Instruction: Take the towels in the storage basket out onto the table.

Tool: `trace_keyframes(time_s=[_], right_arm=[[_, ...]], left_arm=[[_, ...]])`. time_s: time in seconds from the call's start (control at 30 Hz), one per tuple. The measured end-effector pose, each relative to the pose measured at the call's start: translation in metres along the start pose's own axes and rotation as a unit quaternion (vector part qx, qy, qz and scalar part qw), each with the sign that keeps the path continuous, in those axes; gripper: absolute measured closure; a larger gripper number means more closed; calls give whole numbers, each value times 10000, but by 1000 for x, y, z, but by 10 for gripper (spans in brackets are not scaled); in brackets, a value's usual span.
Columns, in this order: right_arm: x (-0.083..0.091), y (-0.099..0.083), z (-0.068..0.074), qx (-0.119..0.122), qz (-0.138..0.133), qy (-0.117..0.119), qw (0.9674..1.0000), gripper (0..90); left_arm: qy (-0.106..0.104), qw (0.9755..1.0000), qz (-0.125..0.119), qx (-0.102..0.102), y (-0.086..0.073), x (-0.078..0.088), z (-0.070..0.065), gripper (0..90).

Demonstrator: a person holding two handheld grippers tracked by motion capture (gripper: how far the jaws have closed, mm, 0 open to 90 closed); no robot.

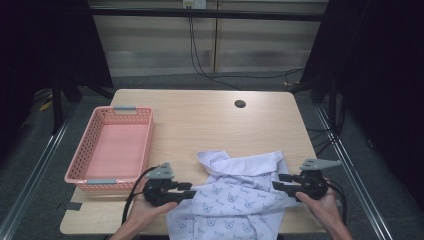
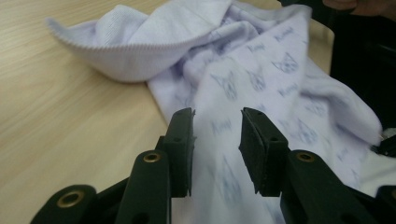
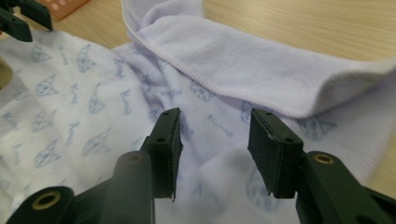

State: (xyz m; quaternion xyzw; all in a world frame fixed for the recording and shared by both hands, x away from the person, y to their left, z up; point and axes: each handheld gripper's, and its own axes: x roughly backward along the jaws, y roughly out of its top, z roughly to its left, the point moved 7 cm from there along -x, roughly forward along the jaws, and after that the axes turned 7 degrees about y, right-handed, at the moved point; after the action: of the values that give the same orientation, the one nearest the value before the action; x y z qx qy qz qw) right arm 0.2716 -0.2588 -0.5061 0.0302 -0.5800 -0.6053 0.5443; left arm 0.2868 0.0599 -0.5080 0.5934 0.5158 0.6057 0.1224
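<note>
Garment (image 1: 235, 197): printed lilac cloth, crumpled on the worktop (image 1: 200, 120).
Left tongs (image 1: 192, 190): held apart, nothing clamped.
Right tongs (image 1: 276, 182): held apart over the cloth.

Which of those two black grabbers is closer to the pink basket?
The left gripper, at the cloth's left edge, just below the pink basket's near corner. The right gripper sits across the cloth, far from it.

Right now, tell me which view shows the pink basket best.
The high view: the whole pink basket sits left of the printed cloth on the table. The right gripper view catches one corner at its top edge.
</note>
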Motion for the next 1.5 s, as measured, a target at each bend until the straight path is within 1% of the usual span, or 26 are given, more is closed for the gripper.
trace_keyframes(time_s=[0.07, 0.1, 0.17, 0.2, 0.27, 0.33, 0.37, 0.4, 0.47, 0.5, 0.53, 0.57, 0.6, 0.67, 0.7, 0.73, 0.77, 0.8, 0.83, 0.87, 0.9, 1.03, 1.07, 1.17, 1.4, 1.5], right_arm=[[-24, -1, -8, -67, 287, 101, 9995, 560], [-31, -3, -10, -87, 403, 120, 9991, 563], [-37, -7, -12, -63, 538, 97, 9985, 571], [-41, -11, -12, -109, 616, 78, 9980, 574], [-44, -15, -10, -25, 638, 108, 9979, 601], [-45, -18, -5, 19, 597, 80, 9982, 698], [-46, -19, -1, 37, 647, 156, 9978, 747], [-46, -19, -1, 37, 647, 156, 9978, 747], [-50, -24, 17, 130, 812, 448, 9956, 819], [-51, -26, 26, 166, 875, 562, 9944, 818], [-51, -26, 26, 166, 875, 562, 9944, 818], [-52, -31, 43, 184, 974, 773, 9921, 804], [-52, -31, 43, 184, 974, 773, 9921, 804], [-48, -33, 56, 318, 909, 854, 9917, 755], [-36, -25, 58, 334, 492, 867, 9945, 706], [-36, -25, 58, 334, 492, 867, 9945, 706], [-23, -12, 49, 374, 139, 670, 9970, 685], [-18, -5, 45, 363, -19, 661, 9971, 663], [-14, 2, 40, 430, -106, 580, 9973, 646], [-14, 2, 40, 430, -106, 580, 9973, 646], [-13, 14, 32, 532, -215, 507, 9971, 623], [-26, 20, 22, 644, -59, 479, 9968, 583], [-35, 15, 14, 665, 123, 509, 9964, 561], [-36, 5, 6, 626, 213, 460, 9967, 536], [-30, -16, 2, 703, 490, 459, 9953, 471], [-34, -20, -1, 784, 627, 286, 9945, 493]], left_arm=[[126, 9995, 285, -37, 4, -32, 7, 630], [198, 9988, 447, -96, 2, -40, 9, 631], [206, 9980, 574, -145, -1, -46, 10, 643], [211, 9968, 730, -242, -5, -49, 9, 683], [201, 9963, 750, -369, -11, -48, 5, 792], [190, 9951, 796, -557, -16, -41, 1, 836], [142, 9948, 849, -553, -20, -37, -1, 842], [78, 9951, 864, -483, -24, -31, -3, 842], [-5, 9949, 930, -392, -35, -18, -8, 845], [-100, 9949, 961, -274, -48, -4, -15, 845], [-100, 9949, 961, -274, -48, -4, -15, 844], [-148, 9948, 981, -215, -55, 4, -19, 843], [-135, 9945, 1018, -182, -60, 12, -22, 843], [-134, 9952, 944, -204, -66, 23, -26, 834], [-200, 9973, 700, -46, -64, 31, -24, 807], [-200, 9973, 700, -46, -64, 31, -24, 802], [-154, 9987, 479, -30, -56, 34, -17, 800], [-154, 9987, 479, -30, -56, 34, -17, 799], [-133, 9995, 303, -14, -46, 34, -13, 800], [-133, 9995, 303, -14, -46, 34, -13, 801], [-149, 9998, 146, -46, -37, 34, -11, 800], [-156, 9998, -45, -61, -23, 35, -8, 784], [-141, 9998, -131, -51, -19, 36, -6, 757], [-41, 9994, -342, 34, -7, 39, 2, 701], [133, 9996, -203, 126, -6, 26, 21, 618], [266, 9993, -207, 186, -6, 24, 27, 583]])
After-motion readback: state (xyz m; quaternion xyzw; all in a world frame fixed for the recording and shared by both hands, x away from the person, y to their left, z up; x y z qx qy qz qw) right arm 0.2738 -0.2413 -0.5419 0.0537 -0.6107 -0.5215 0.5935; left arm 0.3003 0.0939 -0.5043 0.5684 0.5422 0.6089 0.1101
